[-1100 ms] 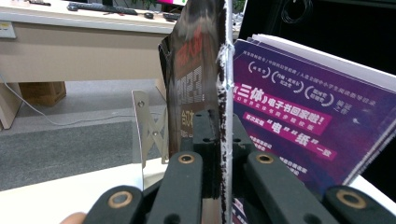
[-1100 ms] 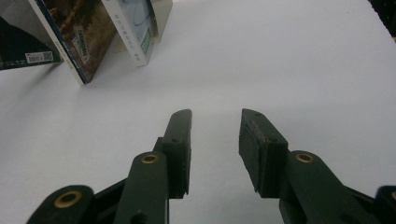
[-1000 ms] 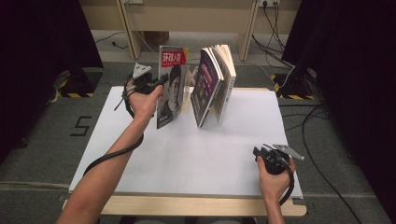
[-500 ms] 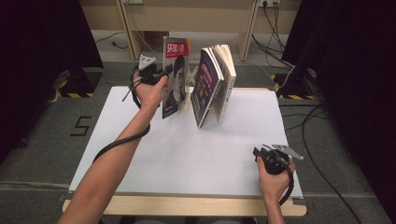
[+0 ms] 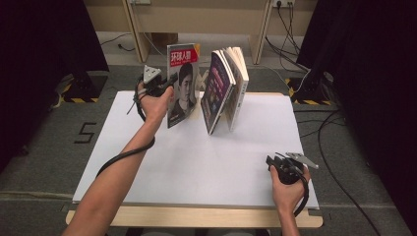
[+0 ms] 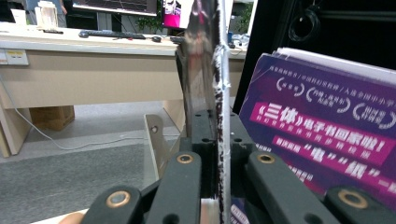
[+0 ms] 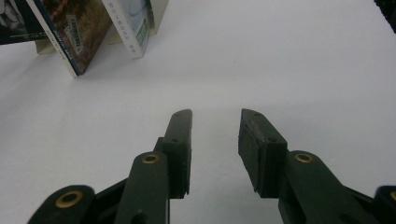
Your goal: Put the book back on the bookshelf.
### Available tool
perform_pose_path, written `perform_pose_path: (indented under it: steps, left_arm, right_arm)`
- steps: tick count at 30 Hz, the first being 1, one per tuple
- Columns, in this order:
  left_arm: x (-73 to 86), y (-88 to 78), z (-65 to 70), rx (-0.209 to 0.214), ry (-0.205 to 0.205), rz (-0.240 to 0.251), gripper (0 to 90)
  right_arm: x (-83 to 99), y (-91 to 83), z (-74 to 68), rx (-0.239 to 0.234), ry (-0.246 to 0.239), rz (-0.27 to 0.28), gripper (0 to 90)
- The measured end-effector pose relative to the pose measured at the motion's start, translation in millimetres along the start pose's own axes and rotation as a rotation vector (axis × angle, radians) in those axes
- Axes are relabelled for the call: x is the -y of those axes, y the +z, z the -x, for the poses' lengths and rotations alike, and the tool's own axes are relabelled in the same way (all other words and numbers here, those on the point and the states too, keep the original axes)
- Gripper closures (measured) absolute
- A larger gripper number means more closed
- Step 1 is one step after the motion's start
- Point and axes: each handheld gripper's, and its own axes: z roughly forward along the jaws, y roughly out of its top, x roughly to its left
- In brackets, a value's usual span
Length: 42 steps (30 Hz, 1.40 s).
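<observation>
My left gripper (image 5: 167,83) is shut on the left edge of a magazine (image 5: 182,91) with a red title and a portrait on its cover, held upright over the far part of the white table (image 5: 196,162). In the left gripper view the magazine (image 6: 215,79) runs edge-on between the closed jaws. To its right stands a purple-covered book (image 5: 216,93) (image 6: 322,126), leaning against other books (image 5: 238,83). My right gripper (image 5: 280,164) (image 7: 215,140) rests open near the front right of the table, nothing between its jaws.
A wooden frame (image 5: 196,19) and cables lie on the floor beyond the table. Dark curtains hang on both sides. The bottom edges of the leaning books (image 7: 79,37) rest on the table at upper left in the right gripper view.
My left gripper has carried the magazine away from me and slightly up, closer to the leaning books. The right gripper has stayed put.
</observation>
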Motion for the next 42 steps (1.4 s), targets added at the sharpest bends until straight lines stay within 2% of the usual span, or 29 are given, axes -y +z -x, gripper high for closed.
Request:
perform_pose_path:
  steps: [5,9,14,16,20,21,24,32,38,39,42]
  left_arm:
    - [4.3,-9.5,-5.2,-0.004,0.013,-0.028,84.1]
    - [9.9,-16.6,-8.5,0.007,0.015,-0.089,82.2]
    - [18.5,-22.7,-11.4,0.036,-0.010,-0.148,80.7]
    - [21.9,-24.1,-12.1,0.033,-0.009,-0.165,80.1]
    - [25.7,-23.4,-15.3,0.032,-0.046,-0.186,77.9]
    - [26.1,-22.7,-16.3,0.033,-0.054,-0.191,77.1]
    - [26.6,-20.3,-18.5,0.037,-0.090,-0.201,76.3]
    - [23.4,-13.9,-21.4,0.027,-0.160,-0.207,74.7]
    - [23.1,-10.8,-24.2,0.036,-0.228,-0.216,76.9]
    - [23.1,-10.6,-24.4,0.036,-0.233,-0.222,77.4]
    - [22.6,-10.1,-24.7,0.044,-0.255,-0.233,79.2]
  right_arm:
    - [0.5,0.3,-0.6,0.002,0.001,-0.003,64.8]
    - [1.0,0.8,-0.7,0.000,0.002,-0.002,64.8]
    - [0.5,-0.2,-0.8,0.004,0.009,0.000,64.7]
    - [0.6,-0.5,-0.8,0.005,0.008,0.001,64.7]
    - [0.9,-0.7,-2.4,0.003,0.021,-0.002,64.6]
    - [0.7,-0.5,-1.4,0.003,0.007,0.001,64.6]
    - [0.4,-0.9,-0.7,0.004,0.008,-0.001,64.5]
    - [0.6,-0.6,0.2,0.004,0.017,-0.008,64.2]
    - [0.5,0.1,2.1,0.004,0.004,-0.005,63.5]
    - [0.8,-0.1,0.5,0.006,0.026,-0.011,63.3]
    - [0.9,0.7,1.4,0.006,0.018,-0.011,63.1]
